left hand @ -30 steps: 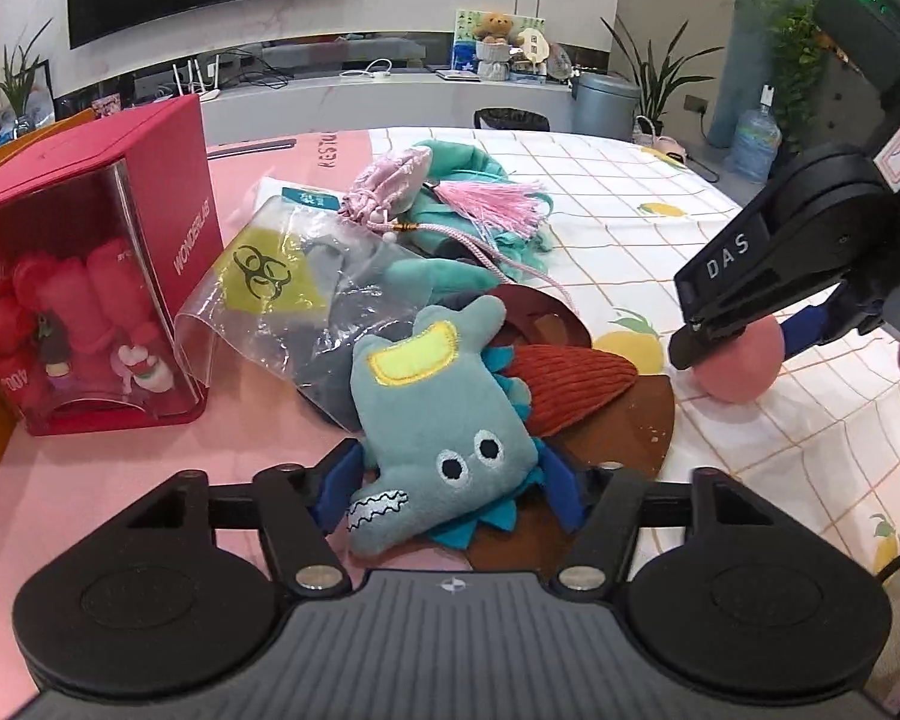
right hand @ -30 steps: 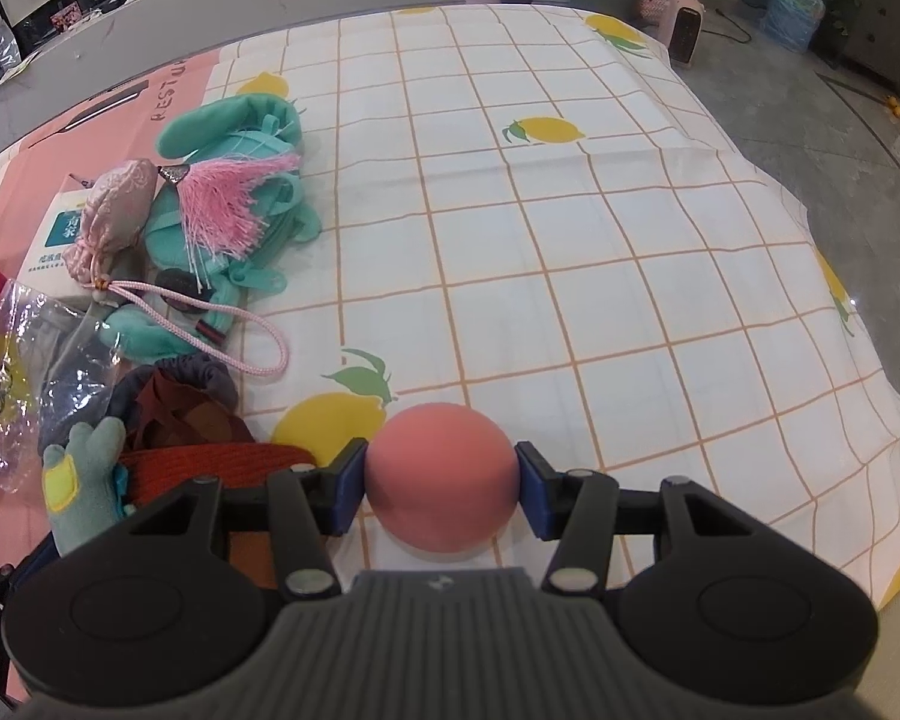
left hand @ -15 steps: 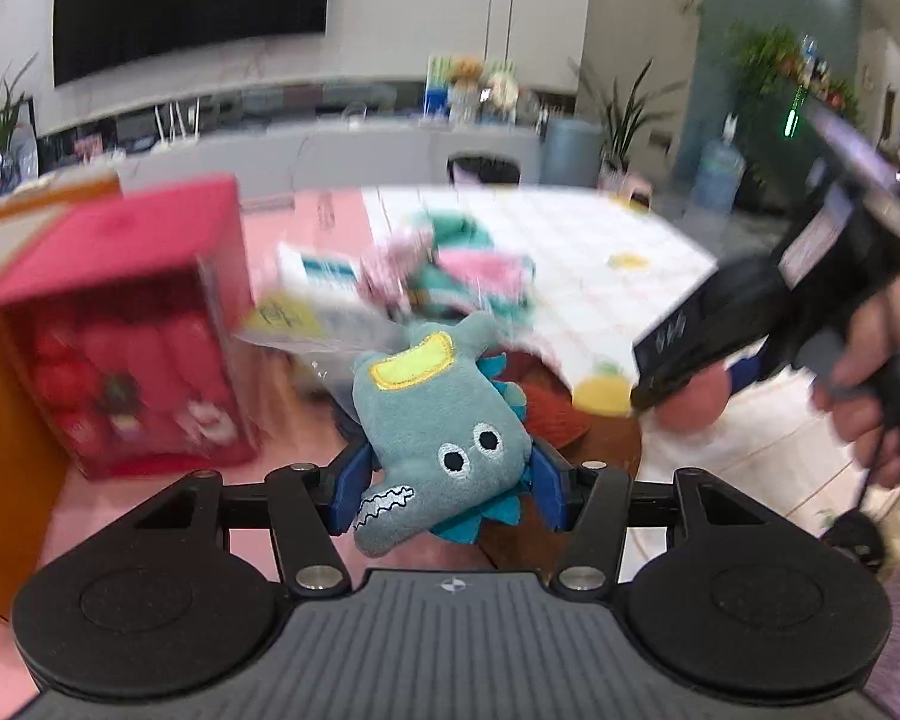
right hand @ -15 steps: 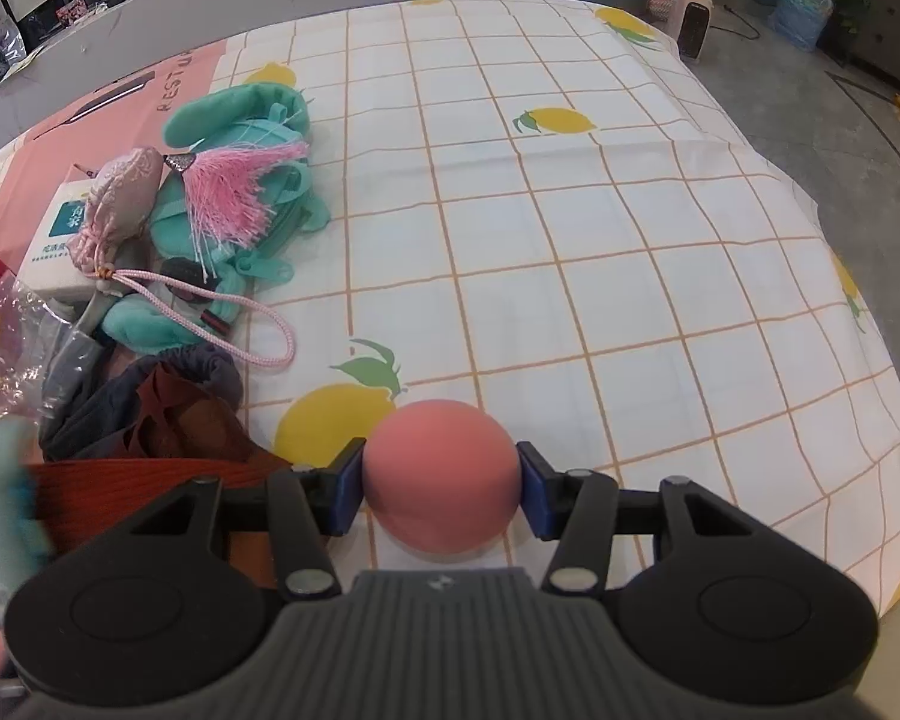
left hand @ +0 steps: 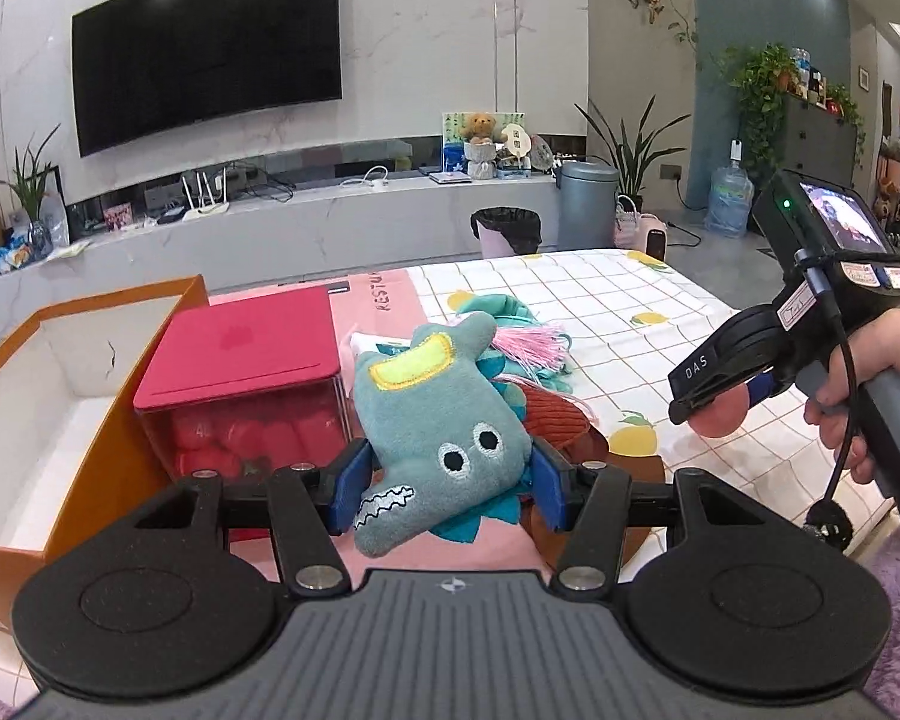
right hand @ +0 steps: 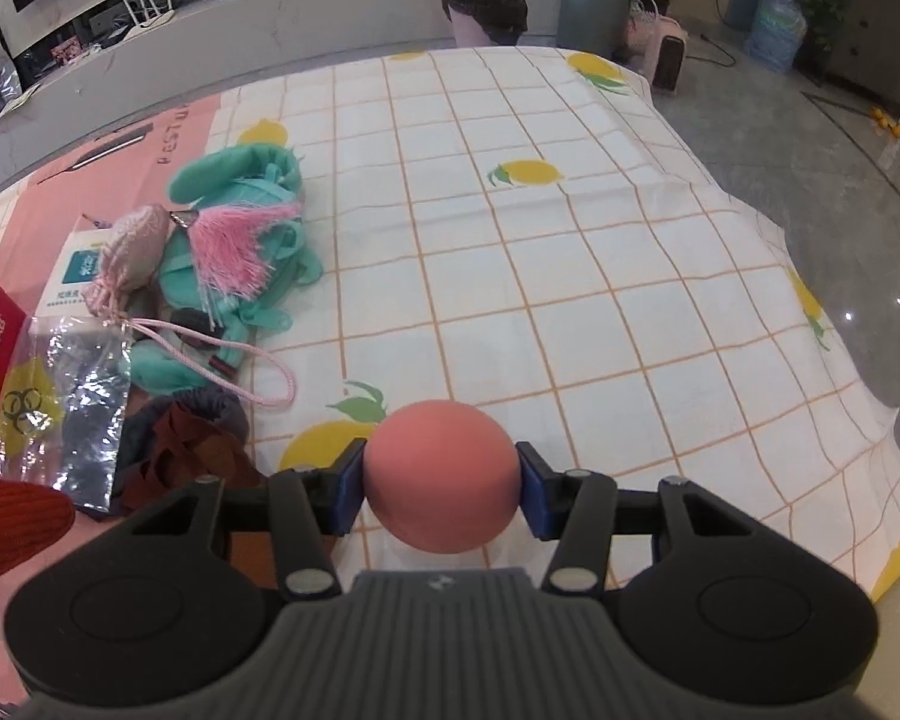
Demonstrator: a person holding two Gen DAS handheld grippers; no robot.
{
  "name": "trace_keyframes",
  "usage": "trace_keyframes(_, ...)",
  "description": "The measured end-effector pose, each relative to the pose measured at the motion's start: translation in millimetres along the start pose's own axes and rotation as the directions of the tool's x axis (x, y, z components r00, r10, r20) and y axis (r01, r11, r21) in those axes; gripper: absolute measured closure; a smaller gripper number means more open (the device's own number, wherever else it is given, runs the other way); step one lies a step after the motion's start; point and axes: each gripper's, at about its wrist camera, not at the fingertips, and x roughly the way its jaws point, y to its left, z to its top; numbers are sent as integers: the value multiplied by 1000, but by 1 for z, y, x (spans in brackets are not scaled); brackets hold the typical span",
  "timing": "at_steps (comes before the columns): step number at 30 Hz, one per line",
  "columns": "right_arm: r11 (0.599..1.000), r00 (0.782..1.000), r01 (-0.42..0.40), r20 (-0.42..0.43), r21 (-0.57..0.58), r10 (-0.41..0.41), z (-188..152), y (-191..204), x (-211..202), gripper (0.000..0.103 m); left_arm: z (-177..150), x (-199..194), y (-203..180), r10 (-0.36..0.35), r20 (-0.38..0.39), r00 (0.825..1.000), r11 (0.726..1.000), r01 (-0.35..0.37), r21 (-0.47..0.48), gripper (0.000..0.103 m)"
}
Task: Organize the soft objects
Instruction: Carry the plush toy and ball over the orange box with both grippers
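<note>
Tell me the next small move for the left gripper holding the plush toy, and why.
Probably carry it left and over the open orange box. The left gripper already clamps the teal plush monster clear of the pile, and the box's white inside looks bare beside the red case. The right gripper holds the pink ball low over the tablecloth, out of that path.

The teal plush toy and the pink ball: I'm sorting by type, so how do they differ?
The teal plush toy is flat, fuzzy and stitched with eyes; the pink ball is round, smooth and plain. The toy is in the left gripper, the ball in the right gripper. Both are clamped between blue pads.
</note>
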Motion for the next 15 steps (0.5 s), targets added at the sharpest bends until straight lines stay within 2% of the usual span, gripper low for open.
trace_keyframes(4,1000,999,26,25,-12,-25,0,5,-8,52,2,-6,8,-22,-10,1000,999,22,-31,39)
trace_keyframes(9,999,999,35,25,20,-35,-6,5,-13,52,3,-10,20,-70,17,997,995,71,-71,39)
trace_keyframes(13,998,997,51,54,27,-53,-9,9,-24,52,7,-14,38,-180,13,984,969,180,-168,39)
trace_keyframes(15,998,995,53,78,35,-56,-10,11,-33,52,10,-17,50,-202,25,979,956,202,-212,39)
